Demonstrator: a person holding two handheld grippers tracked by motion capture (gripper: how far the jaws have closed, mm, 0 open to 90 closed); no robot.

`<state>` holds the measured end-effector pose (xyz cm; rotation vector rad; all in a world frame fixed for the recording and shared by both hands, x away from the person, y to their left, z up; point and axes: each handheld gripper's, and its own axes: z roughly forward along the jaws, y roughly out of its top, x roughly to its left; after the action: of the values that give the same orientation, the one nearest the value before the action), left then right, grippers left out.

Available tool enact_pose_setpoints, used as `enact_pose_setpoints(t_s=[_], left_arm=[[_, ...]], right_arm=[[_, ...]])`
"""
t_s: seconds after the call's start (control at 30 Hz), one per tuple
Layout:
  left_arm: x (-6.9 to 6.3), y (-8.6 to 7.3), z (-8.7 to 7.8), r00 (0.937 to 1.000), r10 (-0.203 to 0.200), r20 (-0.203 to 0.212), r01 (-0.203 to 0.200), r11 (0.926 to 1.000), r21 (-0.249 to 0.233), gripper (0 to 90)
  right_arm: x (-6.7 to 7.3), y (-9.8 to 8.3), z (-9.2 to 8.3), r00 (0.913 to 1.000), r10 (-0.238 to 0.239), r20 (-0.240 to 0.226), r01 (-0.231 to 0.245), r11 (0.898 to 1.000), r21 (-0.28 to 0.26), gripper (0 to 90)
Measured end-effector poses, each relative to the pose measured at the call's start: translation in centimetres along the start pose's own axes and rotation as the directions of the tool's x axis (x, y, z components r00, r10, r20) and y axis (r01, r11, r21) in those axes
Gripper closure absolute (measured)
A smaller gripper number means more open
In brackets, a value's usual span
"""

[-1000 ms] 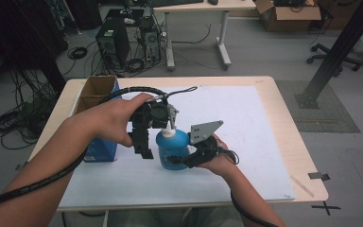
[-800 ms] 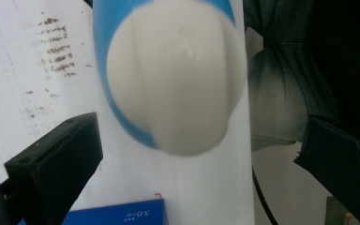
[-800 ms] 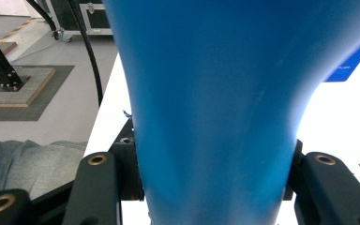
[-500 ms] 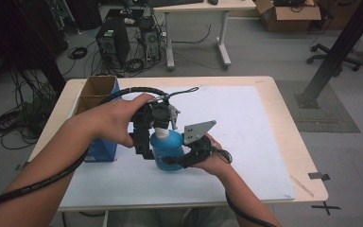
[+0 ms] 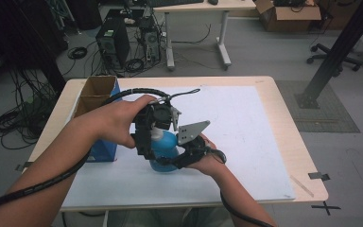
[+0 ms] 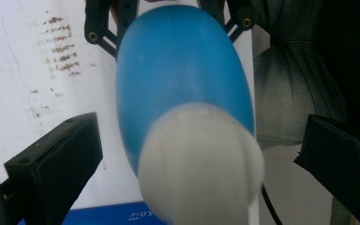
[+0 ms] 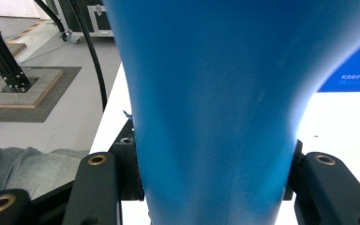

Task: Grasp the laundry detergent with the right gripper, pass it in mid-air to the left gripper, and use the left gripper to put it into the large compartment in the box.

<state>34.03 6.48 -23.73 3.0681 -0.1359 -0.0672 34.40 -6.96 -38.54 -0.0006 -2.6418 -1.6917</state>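
Grey floor point(image 5: 264, 52), white-legged desk point(image 5: 196, 4), office chair point(image 5: 333, 49), tangled cables point(image 5: 9, 125).

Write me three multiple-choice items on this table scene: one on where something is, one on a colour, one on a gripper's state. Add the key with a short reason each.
1. Where does the cardboard box stand?
A. At the table's left edge
B. At the table's right edge
C. On the floor

2. What colour is the bottle body?
A. Red
B. Blue
C. Green

3. How does the left hand-held gripper stand towards the bottle's white cap?
A. Clamped on the cap
B. Jaws open, either side of the cap, clear of it
C. Lying on the table

Key: 1 A, the high view shows the box by the left edge. 2 B, the body is blue in every view. 3 B, the left gripper view shows gaps between both jaws and the cap, while the right hand-held gripper clamps the body.
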Motion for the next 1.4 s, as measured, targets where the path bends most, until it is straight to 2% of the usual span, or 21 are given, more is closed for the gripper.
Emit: enact_pose_setpoints(t_s=[0.2, 0.37, 0.43, 0.53, 0.97, 1.1, 1.3, 1.4], left_arm=[[-0.1, -0.1, 0.2, 0.9999, -0.009, -0.010, 0.009, 1.0000, 0.000, 0.1], [-0.2, -0.2, 0.4, 0.9997, -0.015, -0.020, 0.015, 0.9998, 0.010, 0.1], [-0.2, -0.2, 0.5, 0.9996, -0.012, -0.025, 0.013, 0.9998, 0.015, 0.1], [-0.2, -0.1, 0.7, 0.9994, -0.010, -0.033, 0.011, 0.9995, 0.028, 0.1], [-0.2, -0.1, 0.9, 0.9988, -0.016, -0.046, 0.017, 0.9996, 0.024, 0.2], [-0.2, -0.2, 1.0, 0.9982, -0.022, -0.055, 0.024, 0.9992, 0.032, 0.4], [-0.1, -0.2, 1.0, 0.9961, -0.024, -0.085, 0.026, 0.9994, 0.021, 1.1], [-0.1, -0.2, 1.0, 0.9960, -0.026, -0.086, 0.028, 0.9993, 0.026, 2.4]], right_arm=[[-0.1, 0.4, 0.7, 0.9999, -0.010, -0.005, 0.010, 1.000, -0.006, 45.7], [-0.1, 0.5, 0.9, 1.0000, 0.006, -0.008, -0.006, 1.000, -0.005, 45.7], [-0.2, 0.6, 1.0, 1.0000, -0.005, -0.005, 0.005, 1.000, -0.005, 45.7], [-0.2, 0.7, 1.0, 1.0000, 0.003, -0.005, -0.003, 1.000, -0.002, 45.7], [-0.2, 1.0, 1.1, 1.0000, 0.000, -0.002, 0.000, 1.000, -0.010, 45.7], [-0.3, 1.0, 1.2, 0.9999, -0.015, -0.002, 0.015, 1.000, -0.010, 45.7], [-0.1, 1.2, 1.2, 1.0000, -0.001, -0.010, 0.001, 1.000, -0.016, 45.8], [-0.1, 1.3, 1.2, 1.0000, -0.003, -0.008, 0.003, 1.000, -0.017, 45.8]])
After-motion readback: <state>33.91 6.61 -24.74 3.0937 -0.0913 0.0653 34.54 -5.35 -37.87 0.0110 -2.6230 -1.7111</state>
